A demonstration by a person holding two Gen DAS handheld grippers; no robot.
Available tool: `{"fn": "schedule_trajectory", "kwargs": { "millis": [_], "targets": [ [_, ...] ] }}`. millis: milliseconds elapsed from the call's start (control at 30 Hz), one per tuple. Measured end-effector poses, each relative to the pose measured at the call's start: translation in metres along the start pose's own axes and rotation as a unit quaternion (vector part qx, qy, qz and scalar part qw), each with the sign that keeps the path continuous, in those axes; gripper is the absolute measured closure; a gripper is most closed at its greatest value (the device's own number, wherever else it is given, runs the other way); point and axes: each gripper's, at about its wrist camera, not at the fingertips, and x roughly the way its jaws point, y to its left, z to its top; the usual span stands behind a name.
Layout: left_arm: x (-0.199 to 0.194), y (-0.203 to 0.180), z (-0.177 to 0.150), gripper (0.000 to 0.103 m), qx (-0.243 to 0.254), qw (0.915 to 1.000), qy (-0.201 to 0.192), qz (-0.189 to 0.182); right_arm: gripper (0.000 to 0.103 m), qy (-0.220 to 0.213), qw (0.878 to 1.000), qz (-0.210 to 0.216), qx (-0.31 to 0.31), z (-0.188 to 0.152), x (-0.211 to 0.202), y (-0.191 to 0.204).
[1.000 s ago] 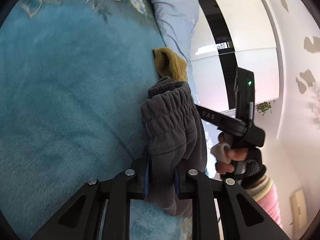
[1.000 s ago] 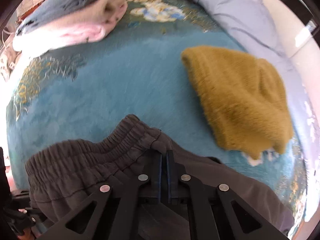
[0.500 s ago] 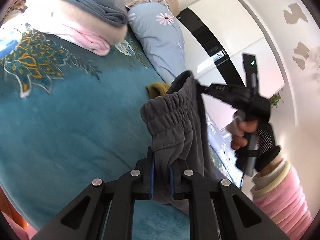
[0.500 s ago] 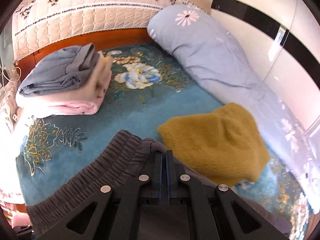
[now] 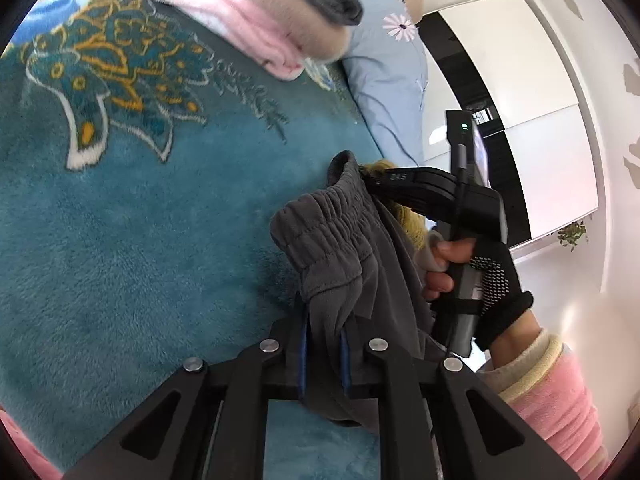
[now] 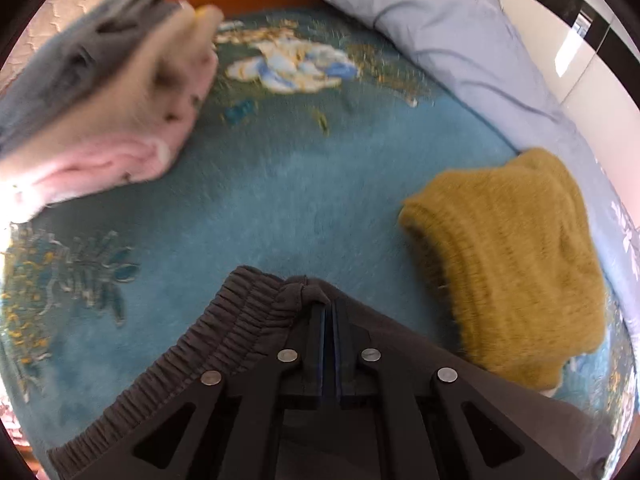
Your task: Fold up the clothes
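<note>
Hanging between the two grippers is the dark grey pair of soft trousers with a gathered elastic waistband [image 5: 336, 240], and it is being held by that waistband above the teal plush bedspread with gold and white flower patterns [image 5: 132, 248]. The garment is not yet lying flat and no fold is showing in it, so I am judging that its folding is only beginning: it is needing to be spread on the bed and then folded.

Some work is already looking finished. A stack of folded clothes, grey on top of beige and pink [image 6: 100, 100], is sitting near the head of the bed. A mustard-yellow knitted garment [image 6: 508, 268] is lying loosely beside the pale blue pillow with daisy prints [image 6: 460, 40], and it is seeming to be still waiting for its turn.

The left gripper [image 5: 323, 354] is pinching a thick bunch of the waistband, so its jaws are standing only slightly apart, clamped on the cloth. The right gripper [image 6: 329, 328] is holding the waistband edge with its jaws pressed together, only thin fabric between them. A person's hand in a black fingerless glove [image 5: 476, 276], with a pink sleeve behind, is carrying the right gripper.
</note>
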Motion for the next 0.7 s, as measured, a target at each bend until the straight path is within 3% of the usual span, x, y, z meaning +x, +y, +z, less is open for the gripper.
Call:
{"fn": "schedule_trajectory", "kwargs": {
  "millis": [200, 267, 333, 500, 633, 700],
  "targets": [
    [0.001, 0.001, 0.000, 0.088, -0.004, 1.0000, 0.001, 0.001, 0.094, -0.002, 1.000, 0.011, 0.005, 0.002, -0.015, -0.006],
    [0.001, 0.001, 0.000, 0.088, -0.002, 1.0000, 0.000, -0.001, 0.080, -0.017, 0.999, 0.024, 0.021, -0.001, -0.030, -0.016],
    [0.001, 0.000, -0.001, 0.087, 0.000, 1.0000, -0.002, -0.004, 0.072, -0.032, 0.998, 0.038, 0.048, -0.007, -0.048, -0.029],
    [0.000, 0.000, -0.002, 0.085, 0.002, 0.9999, -0.006, -0.014, 0.060, -0.069, 0.988, 0.071, 0.117, -0.047, -0.104, -0.089],
    [-0.003, -0.001, -0.004, 0.083, 0.006, 0.9998, -0.011, -0.018, 0.053, -0.107, 0.979, 0.042, 0.169, -0.094, -0.155, -0.162],
    [-0.004, -0.002, -0.005, 0.082, 0.009, 0.9998, -0.012, -0.016, 0.052, -0.123, 0.969, 0.028, 0.214, -0.126, -0.180, -0.207]
  ]
}}
